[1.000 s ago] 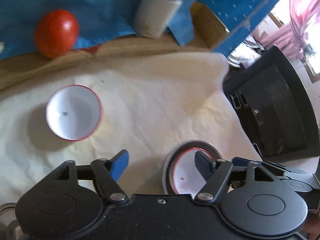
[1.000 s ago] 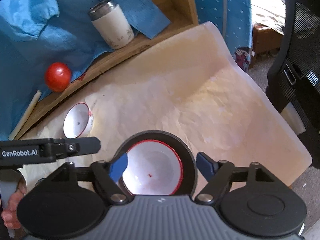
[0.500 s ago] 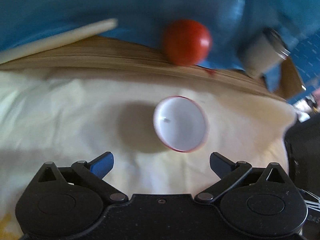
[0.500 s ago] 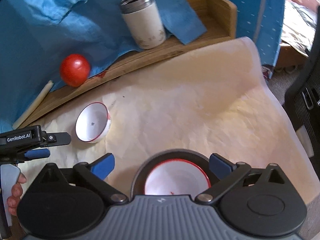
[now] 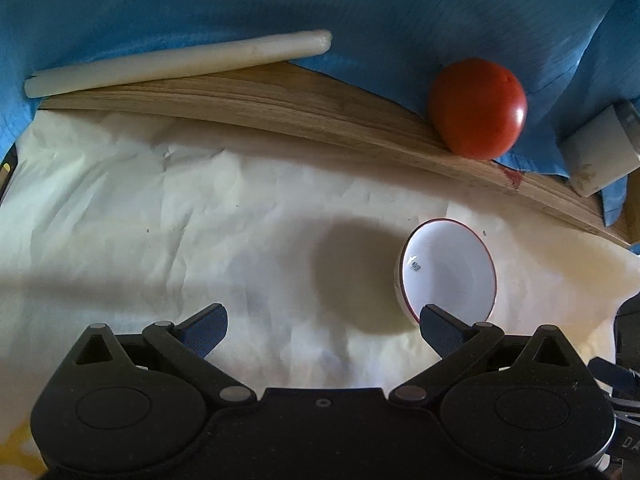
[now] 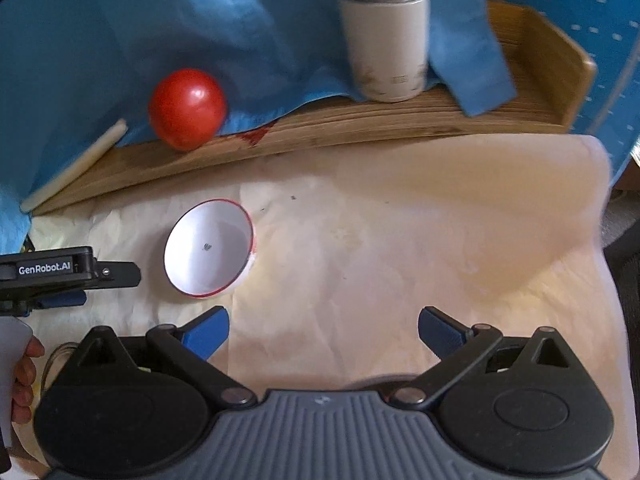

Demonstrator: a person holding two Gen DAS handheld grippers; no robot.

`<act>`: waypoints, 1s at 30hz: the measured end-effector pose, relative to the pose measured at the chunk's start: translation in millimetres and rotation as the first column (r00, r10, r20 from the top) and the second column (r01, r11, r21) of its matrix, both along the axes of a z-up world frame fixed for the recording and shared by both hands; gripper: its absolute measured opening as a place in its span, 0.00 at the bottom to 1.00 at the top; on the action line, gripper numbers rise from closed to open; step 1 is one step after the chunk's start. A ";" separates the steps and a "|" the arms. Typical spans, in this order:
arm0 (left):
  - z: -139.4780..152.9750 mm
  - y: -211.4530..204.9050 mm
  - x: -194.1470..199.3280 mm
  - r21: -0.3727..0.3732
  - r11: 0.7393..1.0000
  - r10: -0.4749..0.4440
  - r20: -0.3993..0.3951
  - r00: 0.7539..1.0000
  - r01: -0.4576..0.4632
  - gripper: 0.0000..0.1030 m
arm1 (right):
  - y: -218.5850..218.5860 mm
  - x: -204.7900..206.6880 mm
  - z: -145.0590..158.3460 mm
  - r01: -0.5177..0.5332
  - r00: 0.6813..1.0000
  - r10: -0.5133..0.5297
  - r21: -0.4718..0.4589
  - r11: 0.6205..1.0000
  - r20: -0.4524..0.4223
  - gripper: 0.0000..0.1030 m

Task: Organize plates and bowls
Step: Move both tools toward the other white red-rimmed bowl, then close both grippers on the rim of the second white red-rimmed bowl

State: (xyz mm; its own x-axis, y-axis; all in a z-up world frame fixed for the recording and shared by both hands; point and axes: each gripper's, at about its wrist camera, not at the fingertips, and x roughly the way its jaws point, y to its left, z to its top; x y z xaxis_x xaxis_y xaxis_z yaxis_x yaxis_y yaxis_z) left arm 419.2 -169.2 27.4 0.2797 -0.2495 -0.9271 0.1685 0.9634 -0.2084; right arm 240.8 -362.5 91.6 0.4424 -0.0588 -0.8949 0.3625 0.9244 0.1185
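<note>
A small white bowl with a red rim (image 5: 448, 270) stands on the cream paper, tilted toward the camera. It also shows in the right wrist view (image 6: 208, 248). My left gripper (image 5: 320, 330) is open and empty, and its right fingertip (image 5: 438, 326) overlaps the bowl's near rim in the view. My right gripper (image 6: 324, 332) is open and empty over bare paper, to the right of the bowl. The left gripper shows from the side in the right wrist view (image 6: 60, 276), just left of the bowl. The dark plate with the second bowl is out of sight apart from a blurred dark edge (image 6: 376, 382) under the right gripper.
A raised wooden board (image 5: 280, 112) runs along the back under a blue cloth (image 6: 120, 20). On it are a red tomato (image 5: 478, 108), a white rod (image 5: 176, 62) and a white steel-topped tumbler (image 6: 386, 36). The paper (image 6: 440, 240) ends at the right.
My left gripper has swung left, so the small bowl now sits by its right finger. My right gripper has moved forward past the plate and bowl, which dropped out of its view.
</note>
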 end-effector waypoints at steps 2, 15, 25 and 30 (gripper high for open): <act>-3.7 -5.0 1.6 0.013 1.000 -0.004 0.000 1.000 0.004 0.99 | -0.5 7.2 -4.4 -0.019 1.000 0.019 0.002 1.000 -0.007 1.00; -12.9 -23.7 15.6 0.053 0.998 -0.045 0.017 0.999 0.044 0.99 | 8.0 51.3 -19.5 -0.090 0.996 0.090 -0.059 0.994 -0.003 0.99; -20.9 -30.5 21.1 0.076 0.993 -0.093 0.021 0.995 0.091 0.96 | 7.8 59.5 -34.1 -0.075 0.997 0.073 -0.071 0.995 -0.035 0.87; -21.0 -34.7 20.5 0.055 0.990 -0.129 0.027 0.991 0.127 0.85 | 5.7 63.0 -38.4 -0.072 0.997 0.071 -0.033 0.997 -0.031 0.75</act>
State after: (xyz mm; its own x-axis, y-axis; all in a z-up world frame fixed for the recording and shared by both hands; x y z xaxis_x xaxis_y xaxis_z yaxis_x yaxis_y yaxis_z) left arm 439.7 -203.9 6.4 0.2769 -0.2352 -0.9317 0.2964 0.9432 -0.1500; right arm 303.8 -356.8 53.2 0.4196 -0.0586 -0.9058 0.2984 0.9514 0.0767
